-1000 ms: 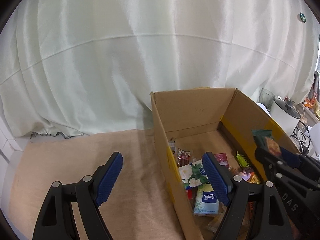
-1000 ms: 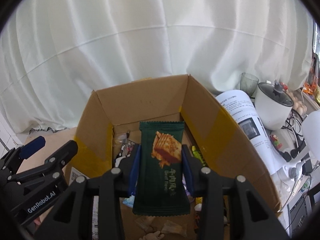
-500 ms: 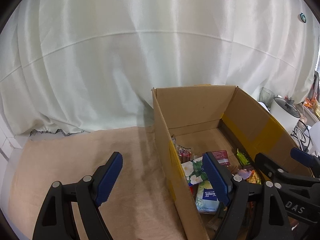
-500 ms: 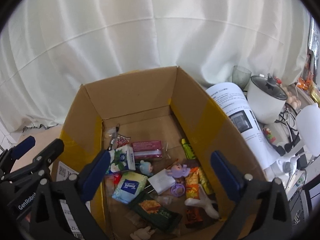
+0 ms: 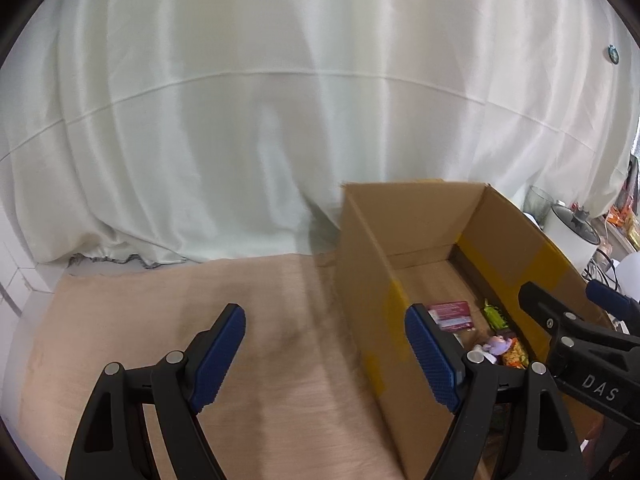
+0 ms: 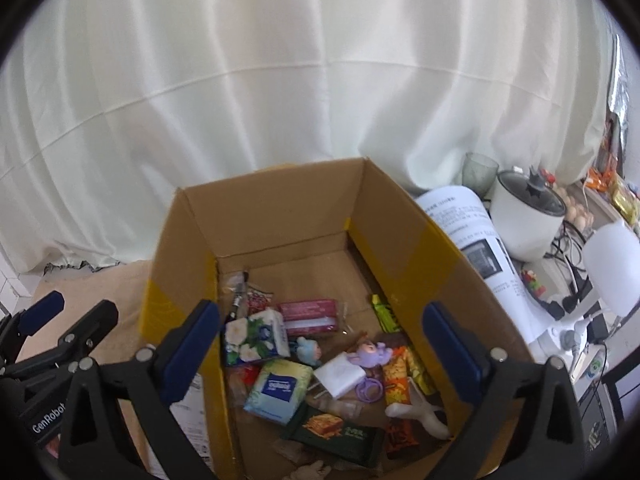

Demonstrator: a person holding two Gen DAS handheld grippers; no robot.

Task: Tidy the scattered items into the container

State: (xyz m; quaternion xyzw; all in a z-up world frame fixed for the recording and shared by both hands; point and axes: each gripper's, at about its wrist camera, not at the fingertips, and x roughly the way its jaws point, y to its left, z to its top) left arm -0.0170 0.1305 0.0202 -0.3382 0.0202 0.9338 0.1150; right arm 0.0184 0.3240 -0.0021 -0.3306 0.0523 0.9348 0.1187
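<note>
**Cardboard box filled, both grippers spread wide**

Behind everything, a pale pleated curtain across the whole background. Below it, a tan cloth-covered tabletop, bare in front of the left gripper.

On the tabletop, an open brown cardboard box with yellow tape on its side walls, standing upright. To its right, a curled white printed sheet, a white rice cooker with dark lid, a smoky glass tumbler and tangled cables.

Left gripper, black with blue pads: fingers far apart, nothing between them, straddling the box's left wall, one finger over the tabletop, the other over the box interior. Right gripper, same build: fingers spread just as wide, holding nothing, poised above the box opening.

Inside the box, on its floor:
- dark green biscuit wrapper lying flat near the front edge
- floral tissue pack against the left wall
- light blue tissue pack just in front of it
- maroon rectangular packet toward the middle
- white folded item touching a small purple toy figure
- orange snack packet at the right
- cream-coloured forked toy at the front right
- yellow-green sachet along the right wall
- small blue figure beside the floral pack
</note>
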